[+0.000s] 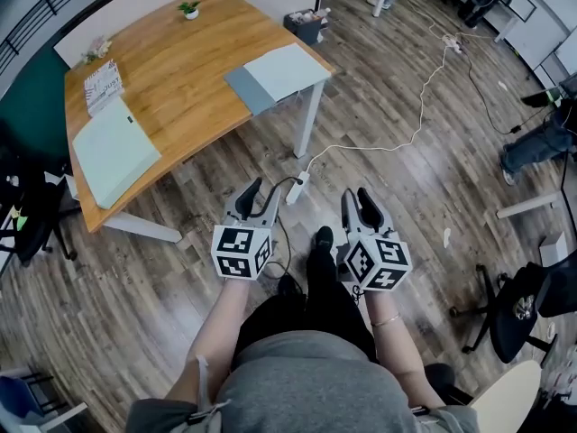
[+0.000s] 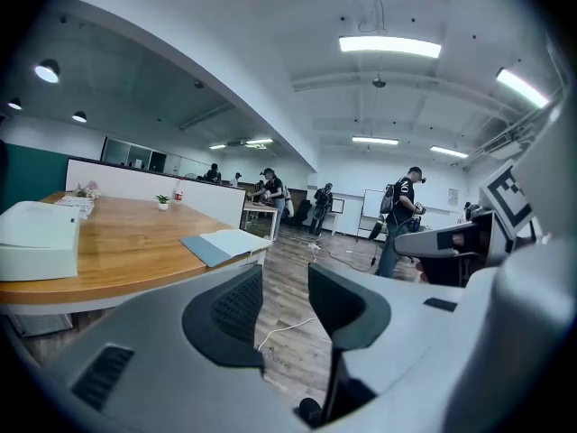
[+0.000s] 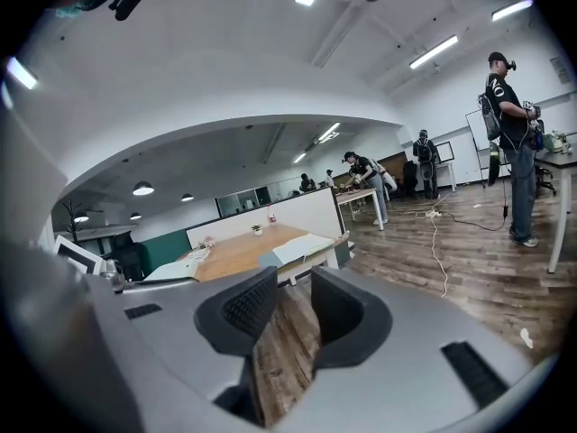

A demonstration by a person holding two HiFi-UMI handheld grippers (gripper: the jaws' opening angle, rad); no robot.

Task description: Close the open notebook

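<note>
Lying open: seemingly 1 notebook [image 1: 275, 75]

Small plant [image 1: 189, 9] on wooden table [image 1: 180, 84]

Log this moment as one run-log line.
phase: pre-approach | left gripper: open, empty | right gripper: open, empty | notebook: lying open on table, untouched | position: both over floor, short of table

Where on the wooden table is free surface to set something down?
The table is bare across its middle, between the pale box at the left and the open notebook at the right edge. A strip lies beyond the notebook, toward the potted plant. The pale box and patterned booklet crowd the left end.
</note>
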